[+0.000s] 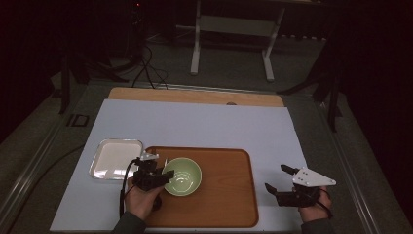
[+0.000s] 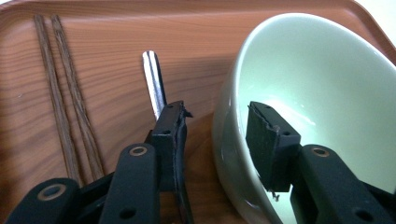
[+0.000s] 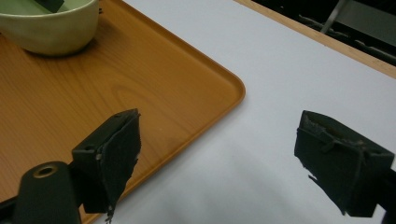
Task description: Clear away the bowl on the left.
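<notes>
Green bowl's [image 2: 322,93] rim between the parted, untouching left tongs [image 2: 217,128]; right tongs [image 3: 219,163] wide open, well apart.

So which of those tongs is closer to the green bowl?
The left. The left tongs straddle the green bowl rim, one jaw inside, one outside, pads apparently clear. The right tongs hover open beyond the wooden tray, over the white mat.

A bowl [image 1: 182,176] stands on the left part of a tray [image 1: 229,195], which lies on a sheet [image 1: 195,122] over the table [image 1: 195,96]. A dish [image 1: 115,158] sits on the sheet just left of the tray. In the left gripper view, chopsticks [image 2: 65,102] and a metal handle [image 2: 154,84] lie on the tray beside the bowl, the handle between bowl and chopsticks.
</notes>
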Action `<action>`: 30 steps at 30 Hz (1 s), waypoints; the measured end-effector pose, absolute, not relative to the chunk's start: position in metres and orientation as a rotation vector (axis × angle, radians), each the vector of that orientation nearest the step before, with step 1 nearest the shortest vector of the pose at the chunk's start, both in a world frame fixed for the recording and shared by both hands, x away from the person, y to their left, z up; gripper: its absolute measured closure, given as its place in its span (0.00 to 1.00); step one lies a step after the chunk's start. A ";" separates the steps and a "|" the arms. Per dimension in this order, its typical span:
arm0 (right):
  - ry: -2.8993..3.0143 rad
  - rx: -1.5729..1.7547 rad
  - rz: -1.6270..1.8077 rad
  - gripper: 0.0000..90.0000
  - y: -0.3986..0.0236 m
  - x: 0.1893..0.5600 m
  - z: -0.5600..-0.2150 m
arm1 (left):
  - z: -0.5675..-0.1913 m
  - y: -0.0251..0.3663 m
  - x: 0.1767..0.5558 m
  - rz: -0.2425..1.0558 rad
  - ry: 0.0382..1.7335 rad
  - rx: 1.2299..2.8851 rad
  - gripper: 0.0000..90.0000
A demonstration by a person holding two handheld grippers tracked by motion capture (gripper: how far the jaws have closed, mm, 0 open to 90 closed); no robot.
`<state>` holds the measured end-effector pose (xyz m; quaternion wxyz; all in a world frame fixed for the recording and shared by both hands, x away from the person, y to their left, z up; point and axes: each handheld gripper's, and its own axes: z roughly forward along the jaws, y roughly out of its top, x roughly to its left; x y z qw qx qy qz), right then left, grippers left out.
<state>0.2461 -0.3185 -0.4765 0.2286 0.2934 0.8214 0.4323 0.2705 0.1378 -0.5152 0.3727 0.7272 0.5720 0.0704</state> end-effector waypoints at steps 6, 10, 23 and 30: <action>2.263 0.809 1.191 0.16 -0.318 0.246 -0.477 | -0.512 0.140 0.270 0.211 1.465 1.851 0.59; 2.263 0.808 1.192 0.16 -0.318 0.246 -0.477 | -0.510 0.141 0.269 0.234 1.458 1.846 0.56; 2.262 0.808 1.191 0.16 -0.318 0.246 -0.477 | -0.502 0.147 0.269 0.289 1.451 1.838 0.53; 2.263 0.810 1.191 0.16 -0.318 0.246 -0.477 | -0.495 0.154 0.269 0.320 1.436 1.805 0.53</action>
